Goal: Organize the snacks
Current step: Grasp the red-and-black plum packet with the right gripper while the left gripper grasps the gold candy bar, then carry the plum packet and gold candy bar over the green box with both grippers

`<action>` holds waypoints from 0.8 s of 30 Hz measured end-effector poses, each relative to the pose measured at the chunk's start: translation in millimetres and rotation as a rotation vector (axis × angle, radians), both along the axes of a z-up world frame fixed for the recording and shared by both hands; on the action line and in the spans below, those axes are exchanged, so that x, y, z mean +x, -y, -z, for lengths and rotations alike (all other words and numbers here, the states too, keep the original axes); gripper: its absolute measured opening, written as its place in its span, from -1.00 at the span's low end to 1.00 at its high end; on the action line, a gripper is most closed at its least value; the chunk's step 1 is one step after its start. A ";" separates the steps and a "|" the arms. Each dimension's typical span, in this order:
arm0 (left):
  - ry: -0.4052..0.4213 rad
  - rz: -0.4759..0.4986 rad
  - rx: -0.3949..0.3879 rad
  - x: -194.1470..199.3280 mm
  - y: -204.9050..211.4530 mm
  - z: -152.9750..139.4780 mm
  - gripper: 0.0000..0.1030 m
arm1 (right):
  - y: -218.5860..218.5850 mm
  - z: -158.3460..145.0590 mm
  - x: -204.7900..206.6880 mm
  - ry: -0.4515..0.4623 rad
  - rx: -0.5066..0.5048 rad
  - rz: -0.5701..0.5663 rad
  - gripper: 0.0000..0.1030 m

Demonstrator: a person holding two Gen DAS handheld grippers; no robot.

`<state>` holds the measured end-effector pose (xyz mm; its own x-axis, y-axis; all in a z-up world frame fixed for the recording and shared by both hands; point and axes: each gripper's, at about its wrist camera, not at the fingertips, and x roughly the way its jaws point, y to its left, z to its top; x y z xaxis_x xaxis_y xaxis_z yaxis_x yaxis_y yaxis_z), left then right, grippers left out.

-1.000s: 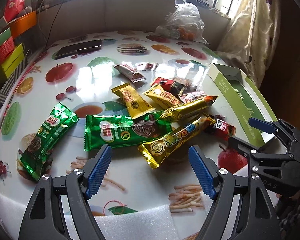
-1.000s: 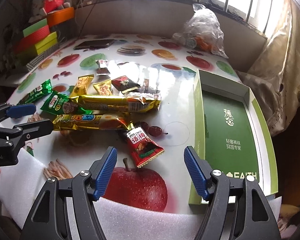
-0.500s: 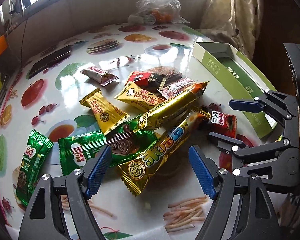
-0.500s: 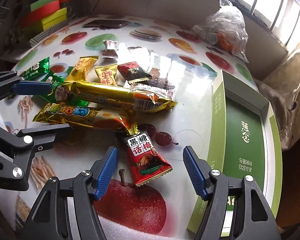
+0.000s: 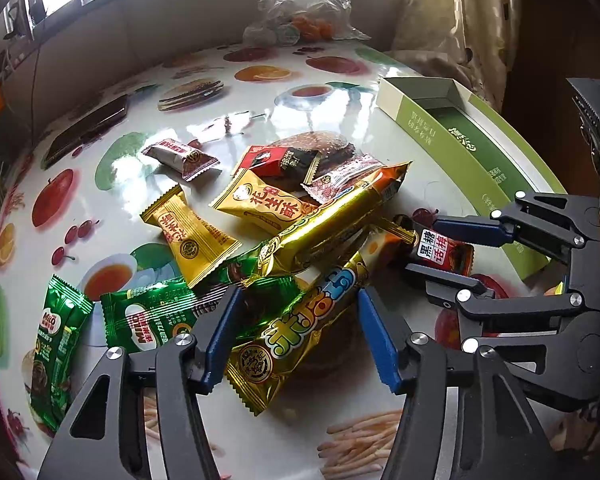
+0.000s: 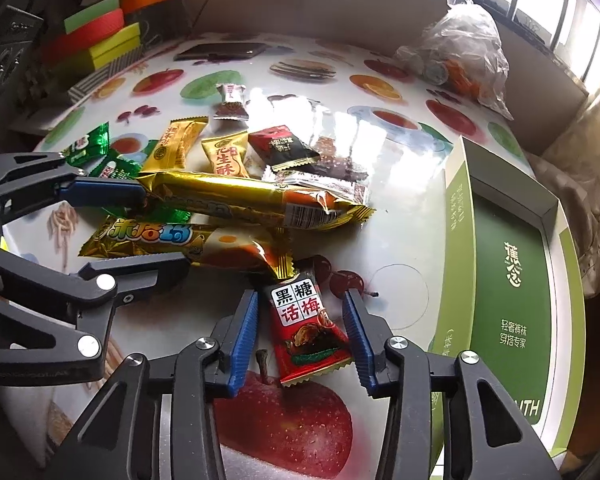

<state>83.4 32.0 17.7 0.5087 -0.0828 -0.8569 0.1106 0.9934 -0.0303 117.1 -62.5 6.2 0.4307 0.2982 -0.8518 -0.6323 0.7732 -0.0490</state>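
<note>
A small red candy packet (image 6: 306,330) with bold black characters on a white label lies at the lower centre of the right wrist view, on a printed red apple on the table (image 6: 404,216), its crimped end toward the camera. The right gripper (image 6: 304,334) straddles it, jaws just narrowed from wide to a close bracket; a thin gap shows beside each blue pad, so the packet sits between them without a visible pinch. Just above, a long gold bar with blue lettering (image 5: 312,320) lies slantwise at the lower centre of the left wrist view, between the jaws of the left gripper (image 5: 300,338), which have also just been closing; the left pad lies against the wrappers, while the right pad stands clear of the bar. A second long gold bar (image 5: 332,224) crosses above it, resting on a green Milo packet (image 5: 156,320); another green Milo packet (image 5: 56,344) lies apart at the lower left. Smaller yellow packets (image 5: 192,236) and a red-and-black sachet (image 5: 280,160) crowd the middle of the heap, with a single white-and-maroon sweet (image 5: 180,156) off to the upper left. The green box (image 6: 516,264) stands open along the right edge of the right wrist view, bare glossy tabletop between it and the pile. A clear plastic bag (image 6: 464,52) sits at the far edge, a dark phone (image 6: 224,51) at the upper left.
</note>
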 end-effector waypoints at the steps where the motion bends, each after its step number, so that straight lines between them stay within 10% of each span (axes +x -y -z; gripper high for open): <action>1: -0.002 0.006 -0.002 0.3 0.6 0.0 0.10 | -0.3 -0.2 -0.5 -0.005 0.005 -0.001 -0.34; 7: -0.019 0.036 -0.005 -0.6 7.7 2.8 -0.18 | 1.9 0.2 -2.6 -0.021 0.040 0.017 -0.48; 24: -0.027 0.036 -0.024 5.7 17.1 8.3 -0.18 | 11.7 1.0 -7.7 -0.030 0.064 0.056 -0.51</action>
